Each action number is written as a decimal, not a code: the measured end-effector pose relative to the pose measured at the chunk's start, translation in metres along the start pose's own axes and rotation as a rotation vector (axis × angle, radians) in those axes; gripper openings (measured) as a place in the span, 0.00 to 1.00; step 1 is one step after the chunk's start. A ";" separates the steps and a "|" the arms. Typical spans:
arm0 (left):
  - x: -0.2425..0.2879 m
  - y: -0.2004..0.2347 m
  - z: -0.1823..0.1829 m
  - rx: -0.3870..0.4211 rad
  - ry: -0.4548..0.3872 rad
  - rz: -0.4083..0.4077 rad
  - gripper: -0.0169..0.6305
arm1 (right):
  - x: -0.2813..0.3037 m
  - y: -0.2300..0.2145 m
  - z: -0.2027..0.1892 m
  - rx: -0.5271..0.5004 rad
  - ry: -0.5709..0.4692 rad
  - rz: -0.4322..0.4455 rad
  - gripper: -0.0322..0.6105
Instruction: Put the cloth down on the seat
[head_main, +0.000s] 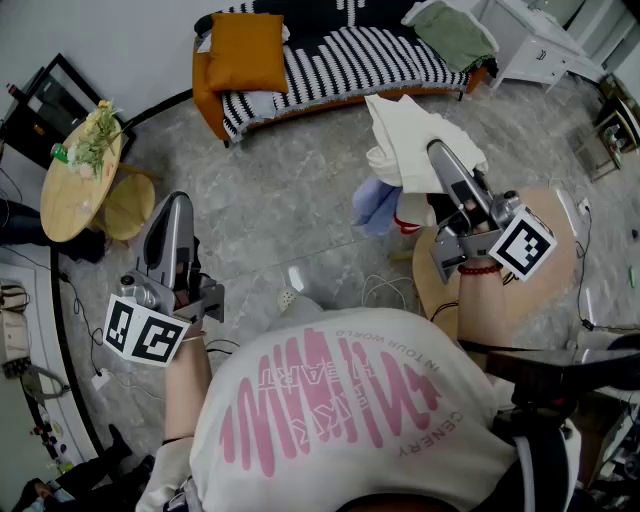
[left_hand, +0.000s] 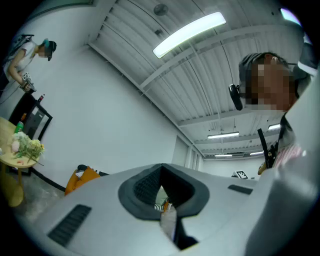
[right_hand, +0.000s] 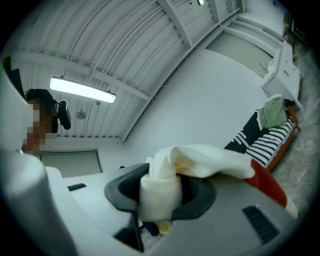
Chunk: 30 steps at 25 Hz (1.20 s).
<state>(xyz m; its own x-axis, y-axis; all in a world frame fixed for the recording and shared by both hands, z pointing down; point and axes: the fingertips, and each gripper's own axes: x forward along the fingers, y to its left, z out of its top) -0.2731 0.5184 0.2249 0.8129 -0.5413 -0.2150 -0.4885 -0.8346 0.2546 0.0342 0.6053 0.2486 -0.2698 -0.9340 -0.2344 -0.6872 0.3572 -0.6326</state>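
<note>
My right gripper (head_main: 437, 150) is shut on a cream-white cloth (head_main: 405, 130), held up in the air over the grey floor. In the right gripper view the cloth (right_hand: 200, 160) bunches between the dark pads (right_hand: 197, 200) of the right gripper (right_hand: 160, 192) and drapes off to the right. The sofa with the black-and-white striped seat (head_main: 350, 55) stands well beyond the cloth, along the far wall; the sofa (right_hand: 272, 137) shows at the right in that view too. My left gripper (head_main: 178, 200) hangs low at the left, shut, with nothing in it; the left gripper (left_hand: 162, 192) has bare pads.
An orange cushion (head_main: 245, 50) and a green cloth (head_main: 455, 35) lie on the sofa. A round wooden table (head_main: 75, 195) with flowers stands at the left, another round table (head_main: 560, 270) under my right hand. A blue cloth (head_main: 375, 205) lies on the floor. A person (left_hand: 30, 55) stands far left.
</note>
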 end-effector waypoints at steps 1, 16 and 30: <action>0.000 -0.001 -0.001 0.000 0.001 0.000 0.04 | -0.001 0.000 0.000 -0.003 0.002 0.001 0.26; -0.004 0.010 -0.014 0.008 0.030 0.033 0.04 | 0.007 -0.003 -0.014 -0.082 0.054 0.021 0.26; 0.095 0.102 0.012 0.045 -0.004 -0.027 0.04 | 0.115 -0.038 0.001 -0.175 0.041 -0.020 0.26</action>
<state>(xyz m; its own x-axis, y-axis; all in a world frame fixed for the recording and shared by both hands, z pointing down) -0.2493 0.3809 0.2192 0.8246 -0.5189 -0.2253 -0.4800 -0.8526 0.2065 0.0302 0.4844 0.2451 -0.2799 -0.9409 -0.1907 -0.7985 0.3385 -0.4978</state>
